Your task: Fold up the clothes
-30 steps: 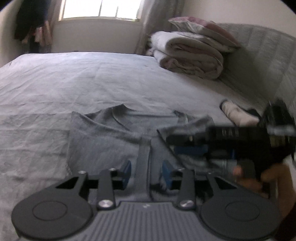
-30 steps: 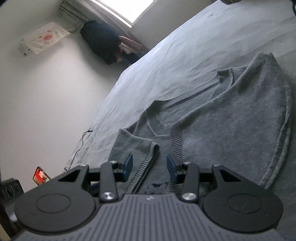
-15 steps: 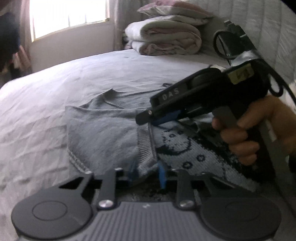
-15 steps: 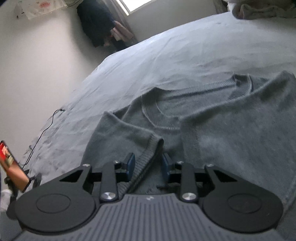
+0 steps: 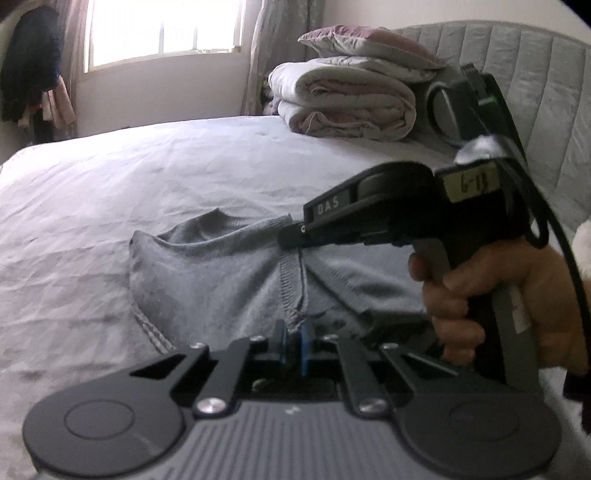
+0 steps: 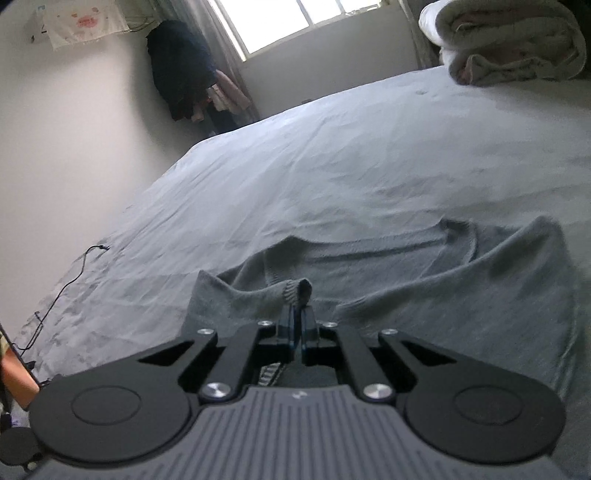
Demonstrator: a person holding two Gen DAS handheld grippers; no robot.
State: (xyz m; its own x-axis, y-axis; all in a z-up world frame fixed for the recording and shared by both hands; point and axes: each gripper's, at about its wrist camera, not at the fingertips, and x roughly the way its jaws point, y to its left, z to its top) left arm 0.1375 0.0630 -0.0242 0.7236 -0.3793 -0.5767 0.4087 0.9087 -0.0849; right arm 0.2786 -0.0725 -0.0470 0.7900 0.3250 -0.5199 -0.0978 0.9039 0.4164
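**Grey knit sweater, pinched at two points on the bed**

Grey knitted wool, one item: a sweater (image 5: pixel 207 280) lying partly folded on the pale bedsheet (image 5: pixel 110 177), neckline turned toward the far end of the bed, a ribbed edge running down its middle toward the camera.

Nearest, left wrist view: left gripper (image 5: pixel 293 341), blue-padded jaws having just closed, now pressed together on the lower end of the ribbed edge, the cloth gathered into a small bunch between the pads.

Beside it, to the right in the same view: right gripper (image 5: pixel 291 236), black, its nose drawn shut on the ribbed fold higher up the garment. A hand (image 5: pixel 491 302) wraps the grey handle; a black cable loops behind it.

Right wrist view: the right gripper's jaws have likewise just closed, and a rolled ribbed cuff or hem stands up between the tips, raised a little off the rest of the sweater. The body of the garment spreads to the right, collar lying flat farther off.

Middle distance: wrinkled sheet, bare; a thin black cord (image 6: pixel 70 280) trails over the bed's left edge.

Far end: folded duvet (image 5: pixel 343 99) with a pillow (image 5: pixel 365 44) on top, against a padded headboard (image 5: pixel 546 96). Window (image 5: pixel 162 29) with curtain; dark clothes (image 6: pixel 181 70) hang in the corner.
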